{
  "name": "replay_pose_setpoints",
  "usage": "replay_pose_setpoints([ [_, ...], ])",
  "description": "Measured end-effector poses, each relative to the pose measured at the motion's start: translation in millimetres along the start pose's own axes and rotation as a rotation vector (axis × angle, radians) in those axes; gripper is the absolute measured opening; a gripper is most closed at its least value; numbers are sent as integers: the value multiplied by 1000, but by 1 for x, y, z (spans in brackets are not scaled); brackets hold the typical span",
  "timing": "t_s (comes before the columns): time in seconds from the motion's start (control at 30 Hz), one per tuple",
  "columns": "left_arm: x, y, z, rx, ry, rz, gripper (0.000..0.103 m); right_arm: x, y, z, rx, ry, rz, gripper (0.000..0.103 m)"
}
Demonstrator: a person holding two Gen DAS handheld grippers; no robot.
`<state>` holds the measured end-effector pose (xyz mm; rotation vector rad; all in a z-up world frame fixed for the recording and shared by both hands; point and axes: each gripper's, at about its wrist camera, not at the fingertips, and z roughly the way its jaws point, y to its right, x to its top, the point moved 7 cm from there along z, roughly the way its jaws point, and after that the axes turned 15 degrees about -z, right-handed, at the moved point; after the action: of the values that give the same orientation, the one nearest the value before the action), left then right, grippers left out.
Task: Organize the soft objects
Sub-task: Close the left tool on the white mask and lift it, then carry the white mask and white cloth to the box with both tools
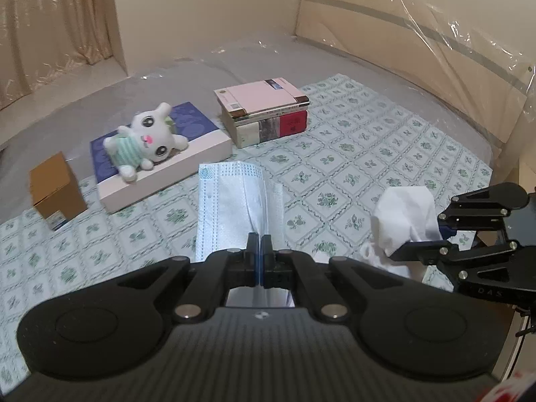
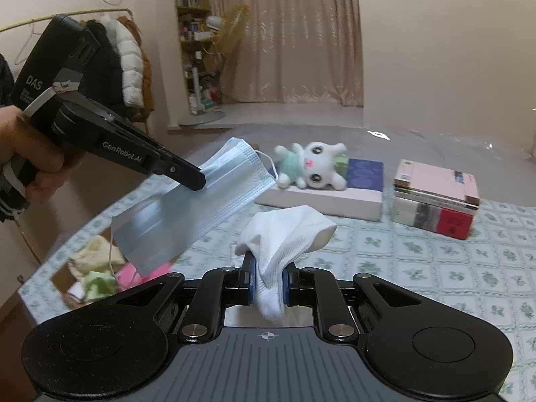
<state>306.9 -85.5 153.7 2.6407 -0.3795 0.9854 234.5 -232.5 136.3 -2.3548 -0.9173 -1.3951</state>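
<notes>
My left gripper [image 1: 259,239] is shut on a light blue face mask [image 1: 234,204], held up above the patterned bed sheet; seen from the right wrist, that left gripper [image 2: 194,181] pinches the mask [image 2: 201,207], which hangs slanted with its ear loops trailing. My right gripper [image 2: 267,264] is shut on a white sock [image 2: 284,234] that droops over and between its jaws; in the left wrist view the right gripper [image 1: 425,239] and the sock [image 1: 405,221] are at the right. A white plush rabbit [image 1: 147,140] [image 2: 311,167] in a green striped shirt lies on a flat blue-topped box [image 1: 187,124].
A stack of books [image 1: 264,112] [image 2: 435,204] lies behind the box, a small brown carton [image 1: 55,189] at the left. Beside the bed's left edge, a container [image 2: 97,278] holds soft green, yellow and pink items. A plastic-wrapped headboard [image 1: 418,53] stands at right.
</notes>
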Motion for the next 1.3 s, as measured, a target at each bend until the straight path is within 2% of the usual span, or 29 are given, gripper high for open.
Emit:
replay_pose_setpoints([
  [0.37, -49, -47, -83, 80, 50, -54, 0, 18, -89, -1, 127, 30, -21, 15],
  [0.67, -82, -97, -129, 155, 77, -112, 0, 42, -156, 14, 234, 60, -65, 15],
  [0.97, -104, -148, -143, 222, 74, -158, 0, 63, -208, 49, 323, 64, -105, 15],
  [1.3, -120, -195, -142, 275, 61, -213, 0, 75, -242, 85, 381, 47, -119, 15],
])
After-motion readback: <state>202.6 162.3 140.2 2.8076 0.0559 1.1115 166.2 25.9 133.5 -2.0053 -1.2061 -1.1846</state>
